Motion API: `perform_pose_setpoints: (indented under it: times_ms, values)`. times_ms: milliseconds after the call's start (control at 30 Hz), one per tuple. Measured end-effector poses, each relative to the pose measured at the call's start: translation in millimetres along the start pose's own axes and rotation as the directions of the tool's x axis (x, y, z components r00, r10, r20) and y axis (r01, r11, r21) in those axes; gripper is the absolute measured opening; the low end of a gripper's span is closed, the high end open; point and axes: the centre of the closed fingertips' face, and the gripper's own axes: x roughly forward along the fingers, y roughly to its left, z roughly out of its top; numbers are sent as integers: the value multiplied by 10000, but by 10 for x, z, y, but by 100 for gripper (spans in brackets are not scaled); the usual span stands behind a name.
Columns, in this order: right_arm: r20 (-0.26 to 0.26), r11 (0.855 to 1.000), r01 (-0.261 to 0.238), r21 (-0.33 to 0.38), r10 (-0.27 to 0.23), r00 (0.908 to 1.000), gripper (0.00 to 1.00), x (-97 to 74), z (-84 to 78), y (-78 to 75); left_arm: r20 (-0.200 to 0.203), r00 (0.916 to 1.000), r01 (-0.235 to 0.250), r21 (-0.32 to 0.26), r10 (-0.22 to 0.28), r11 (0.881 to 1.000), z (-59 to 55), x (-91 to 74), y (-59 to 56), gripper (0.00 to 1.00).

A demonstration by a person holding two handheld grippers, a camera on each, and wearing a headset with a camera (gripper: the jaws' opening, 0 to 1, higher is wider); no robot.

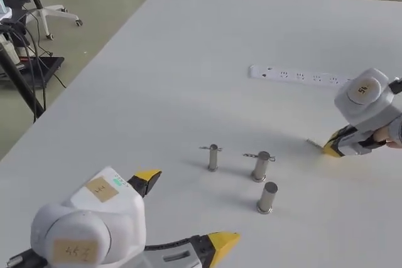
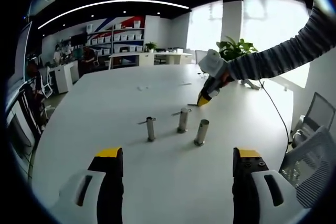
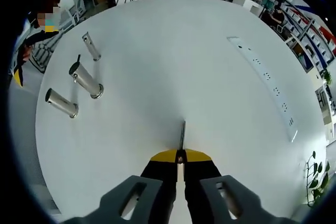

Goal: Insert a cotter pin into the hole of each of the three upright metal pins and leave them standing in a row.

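While the white table (image 1: 188, 61) is spanning the whole head view, the L gripper (image 1: 185, 208) is hovering over its near edge w/ jaws spread wide, nothing btwn them, facing the three metal pins in the left gripper view. The R gripper (image 1: 331, 147) is sitting well apart on the right, tips down near the tabletop, jaws pinched narrow on a loose cotter pin (image 3: 182, 135) sticking out ahead of the tips. A power strip (image 1: 298, 76) is lying beyond it. All pins are standing upright mid-table: left pin (image 1: 213, 157) and middle pin (image 1: 260, 166) side by side, each carrying a cotter pin crosswise near the top; third pin (image 1: 267, 197), just nearer the person, is showing a plain flat top.
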Motion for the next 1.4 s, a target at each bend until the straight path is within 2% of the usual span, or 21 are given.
perform_pose_setpoints:
  times_ms: [267, 367, 400, 500, 533, 667, 733, 767, 800, 833, 867, 900, 933, 1000, 1067, 1100, 1133, 1200, 1267, 1400]
  values:
    - [-3, 9994, 337, -52, -337, 9994, 0, -9, -2, -2, -23, 10000, 96, 89, -96, 9999, 37, 15, -30, 81]
    - [549, 9985, 550, 79, -554, 9970, 0, -50, 66, 0, -2, 9999, 126, 112, -126, 9999, 62, -7, -29, 79]
    - [863, 9978, 668, 56, -670, 9940, 0, -81, 118, -2, 7, 9999, 122, 145, -122, 9998, 71, -19, -29, 79]
    - [1289, 9940, 1088, 104, -1092, 9856, 0, -195, 208, -25, 38, 9999, 126, 137, -127, 9998, 91, -45, -28, 77]
    - [1586, 9926, 1205, 114, -1208, 9799, 0, -244, 268, -20, 29, 9999, 149, 119, -149, 9998, 96, -53, -35, 75]
    - [2137, 9883, 1526, 23, -1495, 9654, 0, -413, 397, 27, 11, 9998, 223, 184, -223, 9996, 119, -68, -75, 74]
    - [2612, 9876, 1568, 35, -1523, 9532, 0, -518, 503, 98, 42, 9995, 311, 227, -312, 9993, 149, -77, -102, 71]
    - [3107, 9886, 1502, 103, -1459, 9392, 0, -584, 600, 162, 83, 9993, 357, 267, -360, 9990, 173, -80, -115, 71]
    - [3275, 9891, 1468, 127, -1428, 9340, 0, -621, 638, 209, 110, 9991, 395, 293, -399, 9988, 185, -80, -123, 70]
    - [3290, 9885, 1509, 72, -1449, 9332, 0, -656, 649, 250, 105, 9990, 436, 296, -439, 9986, 192, -77, -128, 69]
    - [3487, 9878, 1556, 83, -1487, 9253, 0, -691, 693, 292, 67, 9987, 509, 276, -511, 9983, 196, -73, -137, 68]
    - [3837, 9895, 1442, 94, -1367, 9133, 0, -748, 766, 391, -16, 9980, 625, 229, -624, 9978, 203, -70, -157, 66]
    - [3934, 9892, 1466, 32, -1360, 9093, 0, -754, 789, 389, 38, 9972, 751, 283, -753, 9968, 222, -69, -180, 65]
    - [4204, 9897, 1432, -81, -1266, 8984, 0, -832, 863, 550, 120, 9953, 954, 257, -957, 9951, 252, -63, -215, 63]
    - [4353, 9899, 1414, -116, -1223, 8919, 0, -885, 909, 664, 71, 9907, 1357, -30, -1357, 9907, 277, -64, -276, 60]
    - [4440, 9898, 1416, -135, -1209, 8878, 0, -911, 933, 712, 128, 9900, 1407, -12, -1407, 9901, 313, -70, -282, 59]
    - [4671, 9907, 1354, -139, -1133, 8769, 0, -951, 981, 796, 143, 9896, 1431, 49, -1432, 9897, 326, -74, -289, 57]
    - [4840, 9909, 1312, -286, -1011, 8692, 0, -1001, 1023, 934, 66, 9877, 1558, 175, -1559, 9876, 348, -76, -307, 54]
    - [4901, 9897, 1320, -554, -882, 8672, 0, -1024, 1047, 1028, 51, 9863, 1649, 212, -1650, 9861, 371, -75, -316, 52]
    - [5117, 9850, 1312, -1121, -560, 8573, 0, -1088, 1098, 1251, 121, 9822, 1875, -56, -1874, 9822, 428, -78, -333, 46]
